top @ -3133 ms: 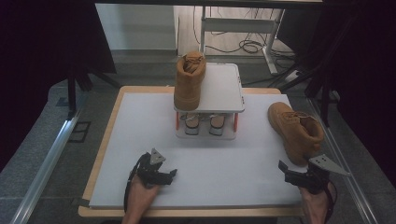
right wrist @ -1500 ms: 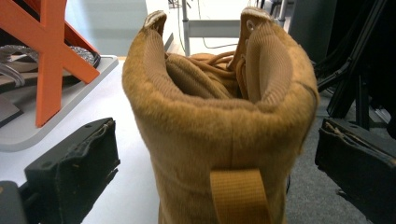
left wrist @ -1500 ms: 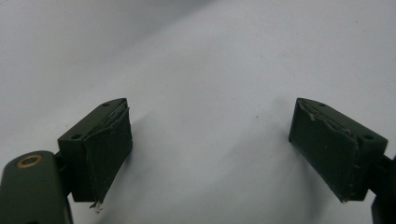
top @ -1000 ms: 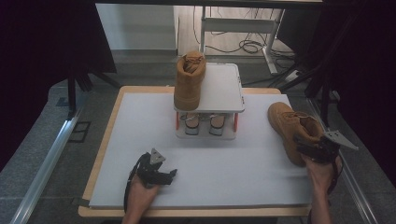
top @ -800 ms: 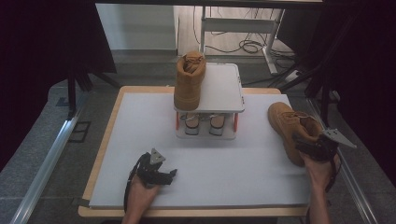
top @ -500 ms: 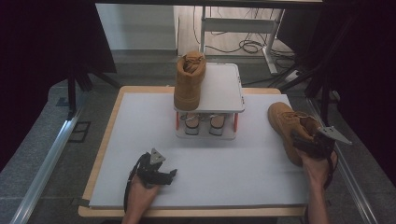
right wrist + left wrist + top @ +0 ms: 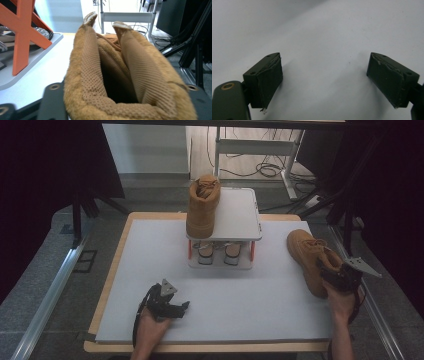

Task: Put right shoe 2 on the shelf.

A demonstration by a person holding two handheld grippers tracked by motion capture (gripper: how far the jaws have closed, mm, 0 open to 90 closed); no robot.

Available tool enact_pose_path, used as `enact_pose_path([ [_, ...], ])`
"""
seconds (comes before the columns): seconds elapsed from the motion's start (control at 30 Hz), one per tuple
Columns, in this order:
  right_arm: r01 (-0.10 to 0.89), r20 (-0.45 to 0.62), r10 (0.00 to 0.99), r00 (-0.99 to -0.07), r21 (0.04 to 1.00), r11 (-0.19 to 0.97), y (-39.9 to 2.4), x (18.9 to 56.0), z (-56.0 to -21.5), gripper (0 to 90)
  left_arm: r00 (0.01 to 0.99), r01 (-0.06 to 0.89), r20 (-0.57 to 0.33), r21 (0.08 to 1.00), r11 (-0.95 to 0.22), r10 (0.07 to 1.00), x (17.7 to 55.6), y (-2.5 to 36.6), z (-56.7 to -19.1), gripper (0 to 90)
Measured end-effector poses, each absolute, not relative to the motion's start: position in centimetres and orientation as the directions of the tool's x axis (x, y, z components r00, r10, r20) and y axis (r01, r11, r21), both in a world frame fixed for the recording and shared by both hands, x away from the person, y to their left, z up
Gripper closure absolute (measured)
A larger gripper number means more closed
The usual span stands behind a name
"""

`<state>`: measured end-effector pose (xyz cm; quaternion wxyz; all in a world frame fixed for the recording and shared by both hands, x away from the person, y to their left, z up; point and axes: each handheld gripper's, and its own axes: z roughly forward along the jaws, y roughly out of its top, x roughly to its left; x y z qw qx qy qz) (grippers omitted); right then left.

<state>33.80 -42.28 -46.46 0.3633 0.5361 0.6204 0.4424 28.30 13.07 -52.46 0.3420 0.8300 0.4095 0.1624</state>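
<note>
Fingers (image 7: 265, 80) of the left gripper (image 7: 167, 306) stand wide apart over the white counter (image 7: 225, 295), holding nothing. At the counter's right edge, the right gripper (image 7: 336, 276) has its jaws on either side of the heel collar of a tan suede lace-up boot (image 7: 309, 257). It lies with its long axis running away from the person, toe pointing to the far side. A matching boot (image 7: 202, 207) stands on the small grey two-tier rack (image 7: 239, 220).

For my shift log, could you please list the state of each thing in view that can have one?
Boot on rack: upright on the top shelf's left side.
Boot on table: upright on the white mat, collar squeezed between the right gripper's jaws.
Shoe rack: standing, a pair of shoes on its lower shelf.
Left gripper: open, holding nothing, low over the mat.
Right gripper: shut on the boot's collar.
</note>
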Motion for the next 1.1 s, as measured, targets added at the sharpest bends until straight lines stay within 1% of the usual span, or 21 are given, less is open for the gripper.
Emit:
enact_pose_path([
  [0.13, 0.328, 0.011, 0.986, -0.165, 0.944, 0.044, -42.1, 33.7, -46.6, 44.5, 0.613, 0.570, -0.010, 0.699, -0.433, 0.790, 28.3, 13.1, -52.4, 13.1],
  [0.43, 0.318, 0.041, 0.990, -0.133, 0.948, 0.003, -42.1, 33.3, -46.5, 48.9, 0.613, 0.571, -0.012, 0.698, -0.432, 0.790, 28.3, 13.1, -52.4, 13.1],
  [0.5, 0.316, 0.028, 0.991, -0.132, 0.948, 0.015, -42.0, 33.3, -46.3, 49.7, 0.613, 0.571, -0.011, 0.698, -0.432, 0.790, 28.3, 13.1, -52.4, 13.1],
  [0.87, 0.309, 0.055, 0.991, -0.121, 0.951, -0.015, -41.9, 32.7, -45.2, 50.9, 0.612, 0.571, -0.014, 0.700, -0.430, 0.791, 28.3, 13.1, -52.5, 13.1],
  [1.1, 0.302, 0.055, 0.989, -0.136, 0.953, -0.011, -41.5, 32.3, -44.3, 51.7, 0.612, 0.571, -0.014, 0.700, -0.429, 0.791, 28.3, 13.1, -52.5, 13.1],
])
